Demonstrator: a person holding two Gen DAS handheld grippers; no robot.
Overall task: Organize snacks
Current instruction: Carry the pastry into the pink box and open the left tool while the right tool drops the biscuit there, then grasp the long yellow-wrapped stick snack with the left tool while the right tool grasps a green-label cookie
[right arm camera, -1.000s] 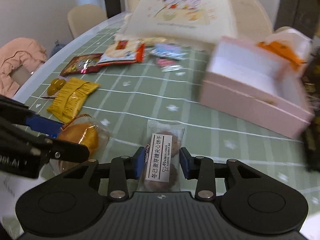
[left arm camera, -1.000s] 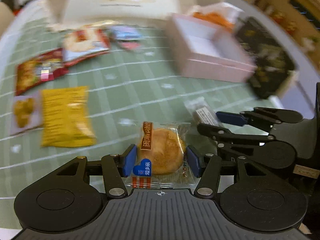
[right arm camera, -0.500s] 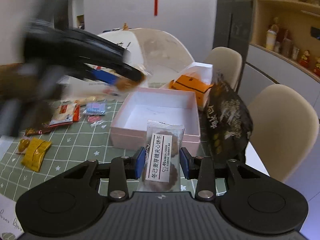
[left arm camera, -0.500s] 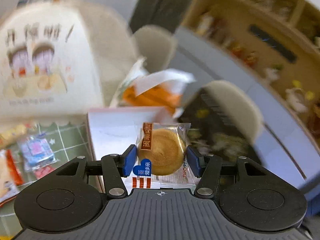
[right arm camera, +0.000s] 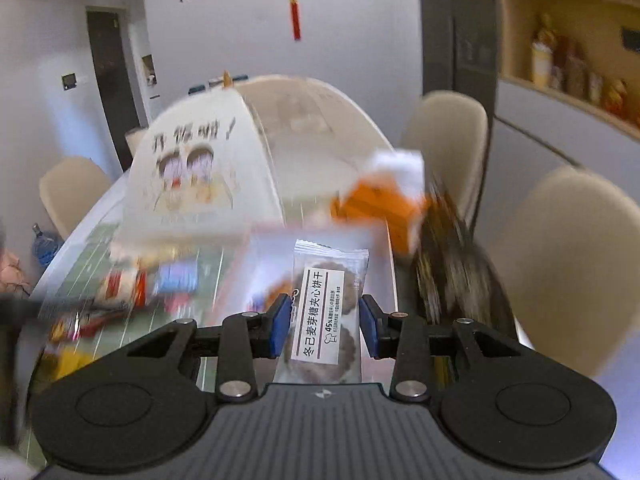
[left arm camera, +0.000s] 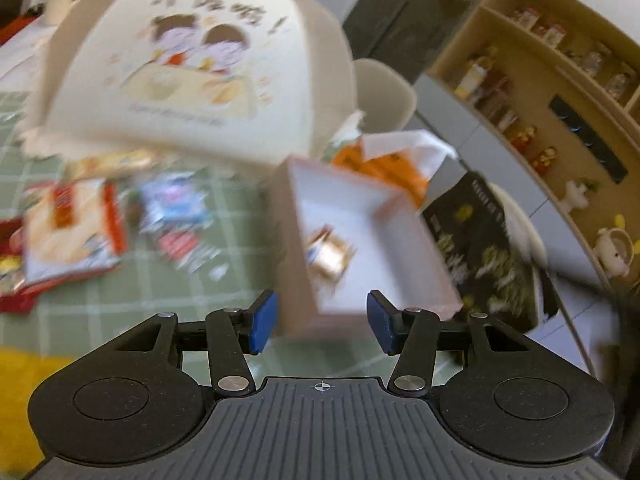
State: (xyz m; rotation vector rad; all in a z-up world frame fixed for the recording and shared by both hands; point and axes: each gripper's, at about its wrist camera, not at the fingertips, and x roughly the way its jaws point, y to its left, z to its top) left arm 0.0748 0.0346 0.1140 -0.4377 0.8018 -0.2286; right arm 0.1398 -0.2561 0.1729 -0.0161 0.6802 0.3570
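Item — clear-wrapped dark sandwich biscuit packet [right arm camera: 322,316], clamped between the blue pads of the right gripper [right arm camera: 323,325], long axis running straight out along the fingers toward the open pale-pink cardboard box [left arm camera: 362,240] ahead and below. Left gripper [left arm camera: 320,322] — jaws closing on nothing, short of the box's near corner; a wrapped golden cake [left arm camera: 330,254] lay inside the box.

Motion-blurred snack packets [left arm camera: 76,236] and pink box [left arm camera: 360,240]; wrapped item [left arm camera: 330,254] inside indistinct.

Glossy clear plastic wrapper on biscuit pack [right arm camera: 320,320], matt paper label. Pink box [left arm camera: 360,240] matt cardboard, smooth white inside. Gripper pads [right arm camera: 280,324] matt blue rubber.
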